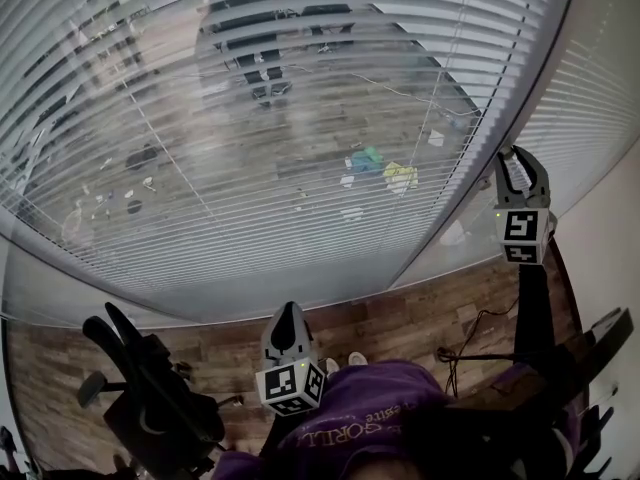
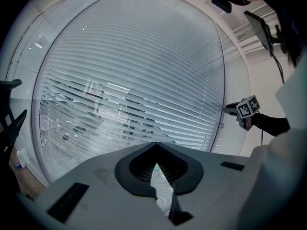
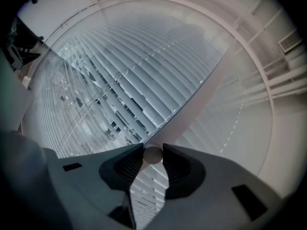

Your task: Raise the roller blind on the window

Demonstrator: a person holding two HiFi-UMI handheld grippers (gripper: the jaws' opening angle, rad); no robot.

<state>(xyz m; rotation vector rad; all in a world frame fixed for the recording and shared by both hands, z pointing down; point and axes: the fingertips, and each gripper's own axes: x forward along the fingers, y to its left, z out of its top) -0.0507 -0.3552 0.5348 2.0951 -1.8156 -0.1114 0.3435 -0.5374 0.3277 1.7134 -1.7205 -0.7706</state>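
At a wide window seen steeply from above, a black office chair (image 1: 150, 398) stands at the far left on the wood-plank floor (image 1: 400, 318), just below the glass. Across the pane hangs the slatted blind (image 1: 250, 118), let down almost to the foot of the window, its slats tilted far enough for buildings and ground outside to show between them. Near the bottom centre the left gripper (image 1: 289, 313) points up at the lowest slats, well apart from them. In the left gripper view its jaws meet at the tips, and only the blind shows through the slit below the tips. A purple garment (image 1: 370, 418) with pale lettering fills the lower edge beside its marker cube. Farther right a pale mullion (image 3: 206, 92) runs up between this blind and a second slatted blind (image 1: 590, 118) on the next pane, which is also down. The right gripper (image 1: 519, 163) is held high against that mullion, at the first blind's right edge. In the right gripper view its jaws are pressed against either side of a small pale round knob (image 3: 153, 155). What that knob hangs from cannot be made out.
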